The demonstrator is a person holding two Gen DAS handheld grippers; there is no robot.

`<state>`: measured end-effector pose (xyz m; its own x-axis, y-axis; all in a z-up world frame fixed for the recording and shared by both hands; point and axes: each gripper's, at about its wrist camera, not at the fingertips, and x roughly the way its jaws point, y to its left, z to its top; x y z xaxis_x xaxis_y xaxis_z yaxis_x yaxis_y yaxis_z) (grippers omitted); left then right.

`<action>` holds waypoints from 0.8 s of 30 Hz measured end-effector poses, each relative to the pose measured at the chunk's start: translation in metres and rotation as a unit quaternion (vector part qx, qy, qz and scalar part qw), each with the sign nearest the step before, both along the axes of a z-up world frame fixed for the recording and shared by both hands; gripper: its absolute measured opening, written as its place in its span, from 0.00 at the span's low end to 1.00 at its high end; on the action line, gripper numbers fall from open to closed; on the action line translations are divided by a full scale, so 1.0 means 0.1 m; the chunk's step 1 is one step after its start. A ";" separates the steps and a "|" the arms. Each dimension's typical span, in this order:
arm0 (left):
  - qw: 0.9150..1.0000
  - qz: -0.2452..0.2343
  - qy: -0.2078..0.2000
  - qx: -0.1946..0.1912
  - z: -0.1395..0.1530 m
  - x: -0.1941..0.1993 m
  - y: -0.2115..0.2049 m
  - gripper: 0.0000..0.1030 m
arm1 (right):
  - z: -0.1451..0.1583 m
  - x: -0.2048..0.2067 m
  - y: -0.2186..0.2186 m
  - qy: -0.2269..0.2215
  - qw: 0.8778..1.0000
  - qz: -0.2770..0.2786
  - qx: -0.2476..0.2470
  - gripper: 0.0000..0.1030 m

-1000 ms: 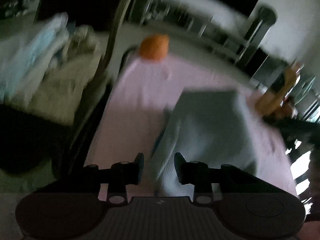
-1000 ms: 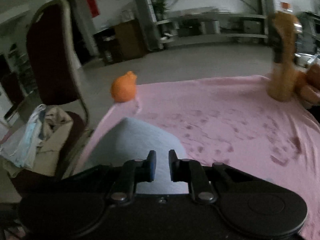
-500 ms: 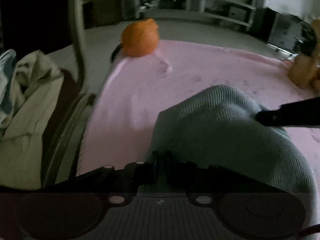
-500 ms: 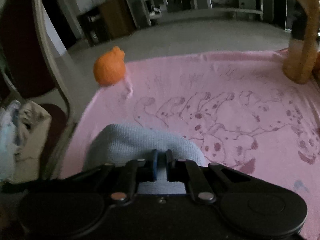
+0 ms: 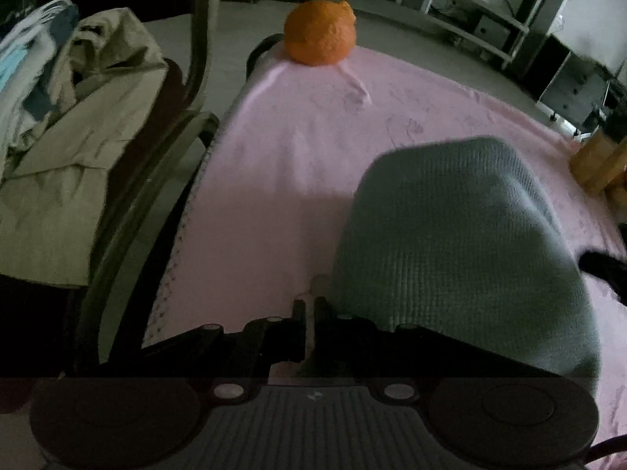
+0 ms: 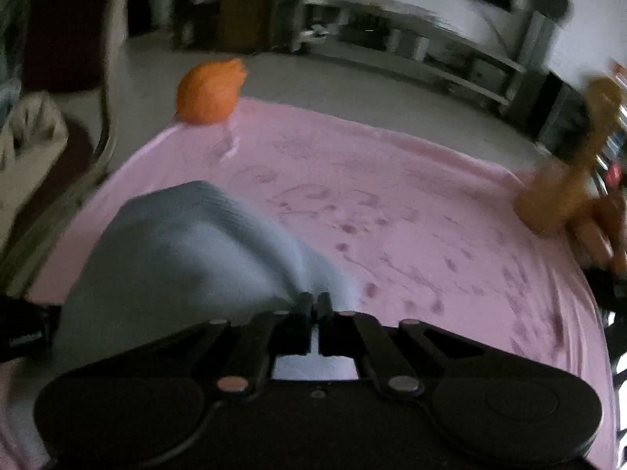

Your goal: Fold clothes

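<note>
On the near part of the pink-covered surface (image 5: 298,149), in the left wrist view, the grey knitted garment (image 5: 462,243) bulges up in a rounded hump just right of the left gripper (image 5: 309,309). A second ago this gripper's fingers stood apart in front of the flat cloth; now they are drawn almost together, with only a pale sliver between them, and whether they pinch the garment's near left edge cannot be told. Since then the cloth has risen from flat into a dome, which suggests a fold is being carried over. An orange fruit (image 5: 319,33) sits at the far edge, and a chair with a beige coat (image 5: 78,125) stands to the left.

In the right wrist view, the right gripper (image 6: 315,301) is clamped on the near right edge of the same garment (image 6: 184,250), light cloth showing in the slit between the fingers. It points forward and slightly down, low over the surface (image 6: 392,180). The garment humps up to its left, higher than half a second ago. A brown bottle (image 6: 568,180) stands far right, blurred.
</note>
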<state>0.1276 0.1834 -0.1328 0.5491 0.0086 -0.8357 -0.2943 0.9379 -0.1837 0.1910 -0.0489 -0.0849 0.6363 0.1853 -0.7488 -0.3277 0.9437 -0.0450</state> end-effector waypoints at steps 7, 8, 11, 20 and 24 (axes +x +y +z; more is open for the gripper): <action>1.000 -0.017 -0.014 0.002 0.16 -0.25 -0.01 0.09 | 0.30 -0.34 -0.61 0.083 0.980 0.019 0.178 0.09; 1.000 -0.024 0.000 0.011 0.11 -0.25 -0.06 0.09 | 0.29 -0.40 -0.58 0.091 0.978 0.045 0.181 0.09; 0.998 -0.039 0.028 0.031 -0.03 -0.19 -0.17 0.09 | 0.08 -0.55 -0.34 0.096 0.983 0.106 0.114 0.09; 0.995 -0.039 0.025 0.093 0.03 -0.29 -0.41 0.13 | -0.25 -0.67 -0.27 0.108 0.988 0.105 -0.019 0.00; 0.998 -0.006 -0.054 0.040 0.34 -0.46 -0.15 0.14 | 0.13 -0.68 -0.40 0.106 0.990 0.090 0.017 0.11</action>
